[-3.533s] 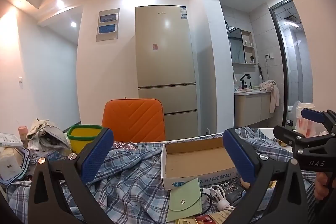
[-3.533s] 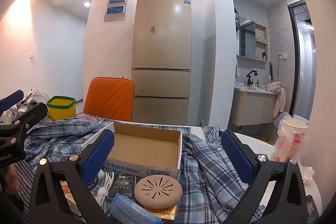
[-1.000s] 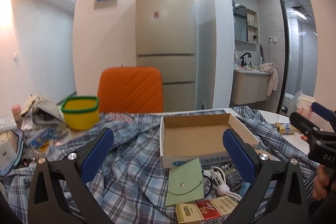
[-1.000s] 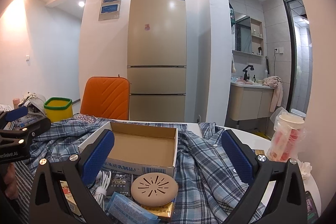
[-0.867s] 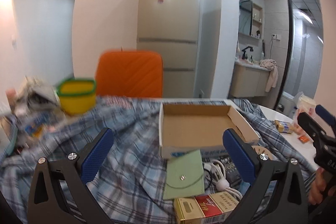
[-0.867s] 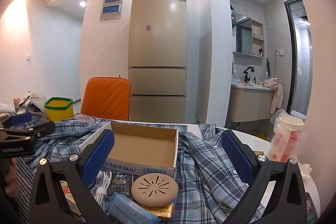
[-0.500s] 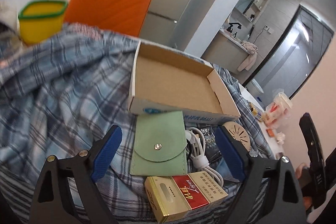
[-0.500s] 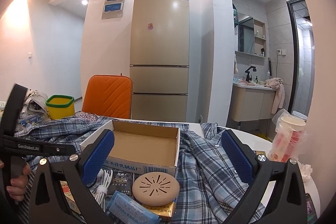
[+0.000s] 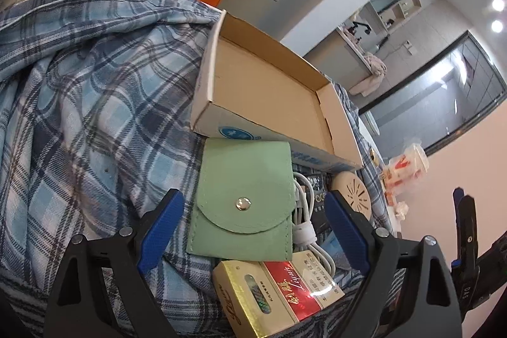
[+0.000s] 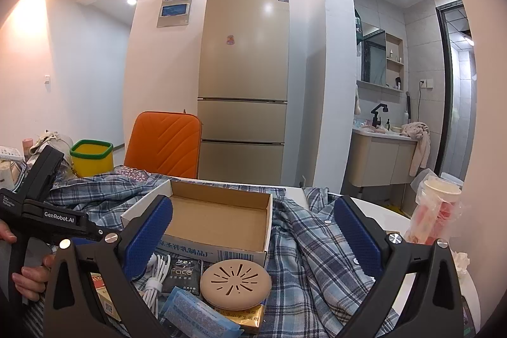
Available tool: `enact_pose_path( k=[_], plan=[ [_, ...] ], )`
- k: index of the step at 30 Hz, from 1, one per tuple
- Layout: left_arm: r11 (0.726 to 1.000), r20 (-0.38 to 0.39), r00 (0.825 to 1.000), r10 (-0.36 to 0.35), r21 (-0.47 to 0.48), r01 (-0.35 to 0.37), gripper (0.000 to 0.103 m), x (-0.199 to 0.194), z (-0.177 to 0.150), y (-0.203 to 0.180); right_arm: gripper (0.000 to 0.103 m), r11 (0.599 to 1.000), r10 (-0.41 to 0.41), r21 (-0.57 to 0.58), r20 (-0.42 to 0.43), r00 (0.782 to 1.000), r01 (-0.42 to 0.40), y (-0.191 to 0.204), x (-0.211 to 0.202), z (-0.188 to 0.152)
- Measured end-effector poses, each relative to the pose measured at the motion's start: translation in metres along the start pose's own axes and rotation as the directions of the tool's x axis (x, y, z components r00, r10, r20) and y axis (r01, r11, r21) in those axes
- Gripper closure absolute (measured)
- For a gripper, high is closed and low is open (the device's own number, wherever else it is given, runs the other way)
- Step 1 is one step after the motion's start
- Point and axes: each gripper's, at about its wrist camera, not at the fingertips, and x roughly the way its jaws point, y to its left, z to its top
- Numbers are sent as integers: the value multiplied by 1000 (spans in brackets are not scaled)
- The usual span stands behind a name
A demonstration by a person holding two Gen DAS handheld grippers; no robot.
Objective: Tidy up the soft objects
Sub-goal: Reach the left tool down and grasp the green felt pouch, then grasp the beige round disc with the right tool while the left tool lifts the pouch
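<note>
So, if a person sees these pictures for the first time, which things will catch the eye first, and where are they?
In the left wrist view, the green pouch with its metal snap lies framed between the open blue pads of the left gripper, on the plaid shirt. Just behind it sits the empty cardboard box. In the right wrist view, an orange chair back stands before a tall beige fridge.

Matt green felt pouch, metal snap; plaid cloth shirt.
</note>
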Motion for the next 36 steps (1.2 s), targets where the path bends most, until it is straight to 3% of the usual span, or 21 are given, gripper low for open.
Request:
enact_pose_path(
  k=[6,11,14,15,22,25,30,33,36],
  plan=[
    [999,-53,998,44,27,-42,14,11,-1,-1,0,1000,-1,0,1,1000,1,0,0,0],
    [995,-54,995,79,68,-76,15,13,-3,-6,0,1000,-2,-3,-2,1000,2,0,-1,0],
    [987,-52,991,127,110,-121,27,15,-5,-11,0,1000,-3,-3,-3,1000,3,0,-1,0],
    [983,-54,988,142,126,-134,35,17,-5,-13,0,1000,-4,-4,-5,1000,4,0,-1,0],
    [971,-41,986,162,187,-152,36,16,-8,-22,0,1000,-7,-8,-6,1000,7,-1,0,0],
    [963,0,987,162,217,-159,36,9,-11,-30,0,1000,-11,-10,-4,1000,11,-2,0,0],
    [921,121,979,165,336,-197,36,-8,-21,-56,0,998,-53,18,13,999,53,-9,-2,1],
    [888,218,963,161,394,-237,36,-20,-26,-70,0,997,-40,58,-29,999,41,-19,6,1],
    [857,315,935,163,425,-293,36,-32,-31,-79,0,994,-8,103,-94,996,18,-28,17,1]
  ],
)
